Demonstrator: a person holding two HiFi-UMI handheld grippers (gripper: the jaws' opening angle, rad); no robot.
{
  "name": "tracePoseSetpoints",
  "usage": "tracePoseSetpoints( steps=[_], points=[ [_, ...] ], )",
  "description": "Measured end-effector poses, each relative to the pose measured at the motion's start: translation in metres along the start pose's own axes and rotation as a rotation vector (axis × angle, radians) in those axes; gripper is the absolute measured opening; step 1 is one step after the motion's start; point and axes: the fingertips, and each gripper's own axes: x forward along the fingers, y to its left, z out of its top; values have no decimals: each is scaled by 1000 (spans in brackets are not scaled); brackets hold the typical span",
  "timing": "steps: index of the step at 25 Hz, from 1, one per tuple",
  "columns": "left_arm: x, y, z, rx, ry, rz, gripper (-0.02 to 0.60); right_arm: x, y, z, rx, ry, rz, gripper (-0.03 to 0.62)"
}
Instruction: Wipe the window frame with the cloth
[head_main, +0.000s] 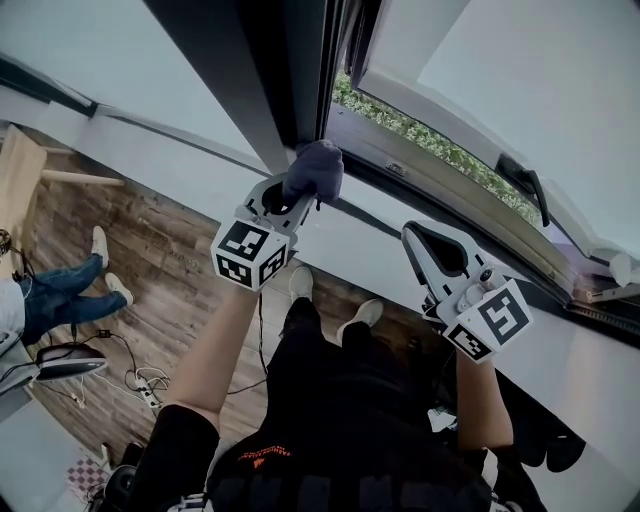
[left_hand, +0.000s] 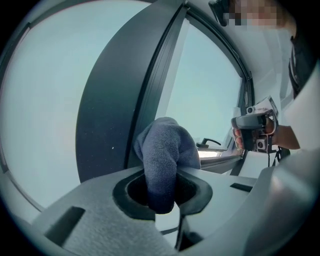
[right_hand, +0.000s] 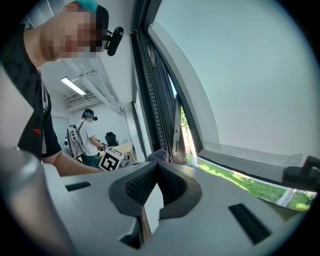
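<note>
The dark grey metal window frame (head_main: 285, 80) rises as a broad upright post straight ahead of the left gripper's fingers. Its grey lower rail (head_main: 445, 180), below the opened sash, runs off to the right, beyond the right gripper's fingertips. The left gripper (head_main: 292, 196), a grey two-jaw tool with a marker cube, has its jaws pinching the bunched blue-grey knitted cloth (left_hand: 165, 150). The right gripper (right_hand: 156, 169) has its jaws pressed together on nothing and hangs below the rail, apart from it.

The cloth sits squeezed in the gap between the left fingers and bulges forward past their tips as a rounded wad. That wad meets the foot of the post or lies just short of it; contact cannot be confirmed.

To wipe well, I judge that the wad, not the hard fingertips, should bear on the metal. It needs steady pressure along the post and into the corner where post joins rail. The grip looks deep enough, yet dragging sideways could pull the cloth loose.
</note>
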Motion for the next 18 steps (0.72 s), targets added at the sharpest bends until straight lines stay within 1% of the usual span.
tracePoseSetpoints(
  steps=[5, 11, 18],
  points=[
    [-11, -23, 27, 67, -57, -34, 67, -7, 2, 7, -5, -29, -2, 5],
    [-25, -39, 61, 103, -107, -33, 67, -20, 7, 18, -8, -63, -7, 5],
    [-37, -54, 112, 168, -180, -24, 67, -38, 6, 31, -22, -111, -18, 5]
  ],
)
